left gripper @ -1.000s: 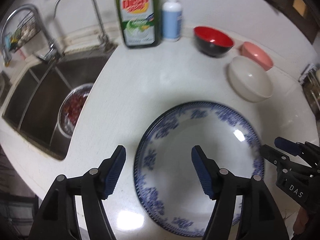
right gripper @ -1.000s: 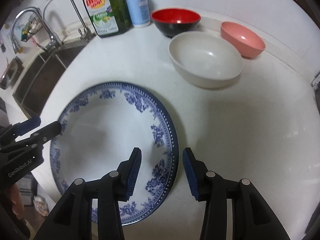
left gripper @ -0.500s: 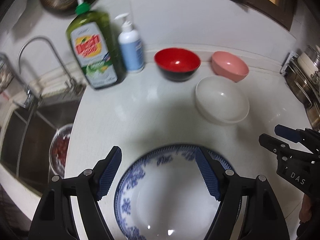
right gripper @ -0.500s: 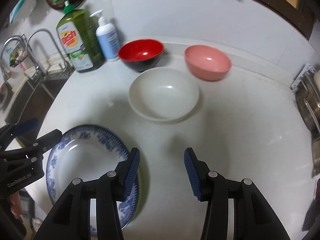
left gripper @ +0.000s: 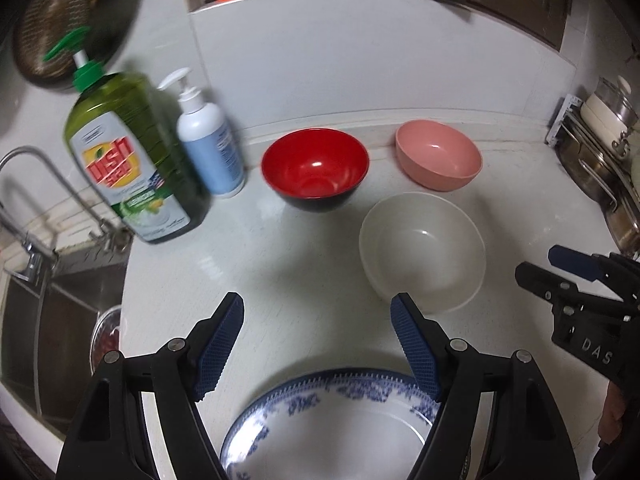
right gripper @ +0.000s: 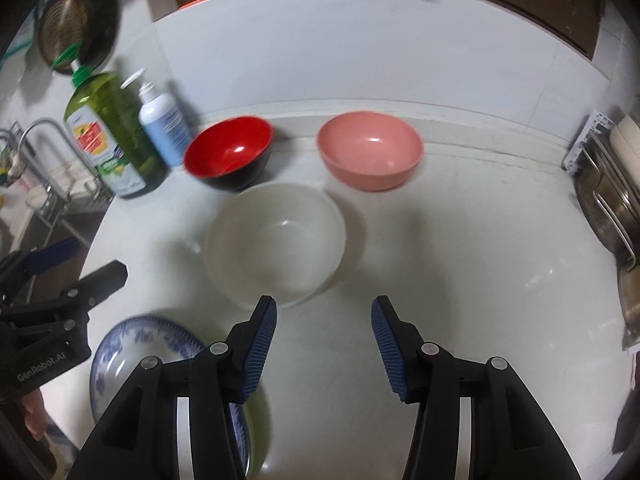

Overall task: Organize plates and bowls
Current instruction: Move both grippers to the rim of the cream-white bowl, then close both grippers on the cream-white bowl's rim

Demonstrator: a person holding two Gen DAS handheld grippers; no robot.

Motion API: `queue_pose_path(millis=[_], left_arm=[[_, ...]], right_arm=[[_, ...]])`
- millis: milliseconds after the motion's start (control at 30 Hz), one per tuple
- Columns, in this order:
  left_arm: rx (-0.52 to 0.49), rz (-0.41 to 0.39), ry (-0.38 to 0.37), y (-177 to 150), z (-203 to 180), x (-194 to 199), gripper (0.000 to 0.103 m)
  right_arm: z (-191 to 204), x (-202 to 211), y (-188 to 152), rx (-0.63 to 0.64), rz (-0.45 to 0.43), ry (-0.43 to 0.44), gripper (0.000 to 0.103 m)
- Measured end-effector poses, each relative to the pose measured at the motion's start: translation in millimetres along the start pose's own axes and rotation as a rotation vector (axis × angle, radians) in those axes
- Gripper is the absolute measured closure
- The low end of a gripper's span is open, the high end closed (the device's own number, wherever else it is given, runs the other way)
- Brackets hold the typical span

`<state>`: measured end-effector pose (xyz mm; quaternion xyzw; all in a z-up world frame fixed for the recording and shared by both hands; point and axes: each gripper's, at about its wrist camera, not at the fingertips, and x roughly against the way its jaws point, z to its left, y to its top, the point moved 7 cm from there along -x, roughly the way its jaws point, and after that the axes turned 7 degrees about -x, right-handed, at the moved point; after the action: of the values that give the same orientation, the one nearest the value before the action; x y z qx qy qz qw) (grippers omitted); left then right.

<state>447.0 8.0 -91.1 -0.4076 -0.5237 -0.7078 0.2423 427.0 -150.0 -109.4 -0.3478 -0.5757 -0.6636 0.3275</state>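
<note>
The left gripper (left gripper: 318,338) hangs above the white counter (left gripper: 256,264) with its blue-padded fingers spread wide and nothing between them. Directly below and slightly nearer than its fingertips lies the blue-and-white plate (left gripper: 340,420), flat on the counter, its far rim showing between the two fingers without touching either. Just beyond the right finger sits the white bowl (left gripper: 422,250), upright and close to that fingertip in the left wrist view, though whether they touch cannot be told. The right gripper (right gripper: 324,332) is likewise spread apart and holds nothing; in its own view the white bowl (right gripper: 276,242) stands just ahead of its left finger, and the plate (right gripper: 140,352) lies off to the left, partly hidden behind that finger. Farther back, near the wall, the red bowl (left gripper: 314,168) with a black outside and the pink bowl (left gripper: 438,154) stand upright, apart from each other, the white bowl in front of the gap between them. Left of the red bowl stand a white pump bottle (left gripper: 210,148) and a green dish soap bottle (left gripper: 132,160), side by side. Beyond them, at the left edge, are a faucet (left gripper: 36,184) and the sink (left gripper: 68,320). Metal pots (left gripper: 600,160) sit in a rack at the far right.
</note>
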Motion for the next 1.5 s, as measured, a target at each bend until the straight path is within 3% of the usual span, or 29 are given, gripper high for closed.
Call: queue_pose_path(millis=[233, 433, 733, 867, 1100, 1500], left_arm=[[-0.053, 0.03, -0.042, 15.2, -11.5, -31.4, 0.028], [-0.068, 0.085, -0.066, 23.5, -14.9, -65.4, 0.036], [-0.046, 0.131, -0.096, 29.6, -17.0, -93.1, 0.041], [-0.045, 0.156, -0.106, 30.7, -21.2, -103.2, 0.053], [-0.037, 0.198, -0.167, 27.4, -31.4, -111.9, 0.083], [-0.023, 0.194, -0.181, 26.6, -38.5, -109.2, 0.086]], right_arm=[[-12.7, -18.2, 13.3, -0.056, 0.022, 0.002, 0.053], [-15.6, -43.3, 21.9, -0.085, 0.059, 0.0, 0.054], [-20.5, -71.7, 26.3, -0.126, 0.13, 0.001, 0.067], [-21.4, -78.5, 24.6, -0.128, 0.156, -0.005, 0.074], [-20.3, -85.0, 21.5, -0.137, 0.184, 0.001, 0.086], [-16.7, -90.2, 22.2, -0.152, 0.203, 0.023, 0.092]])
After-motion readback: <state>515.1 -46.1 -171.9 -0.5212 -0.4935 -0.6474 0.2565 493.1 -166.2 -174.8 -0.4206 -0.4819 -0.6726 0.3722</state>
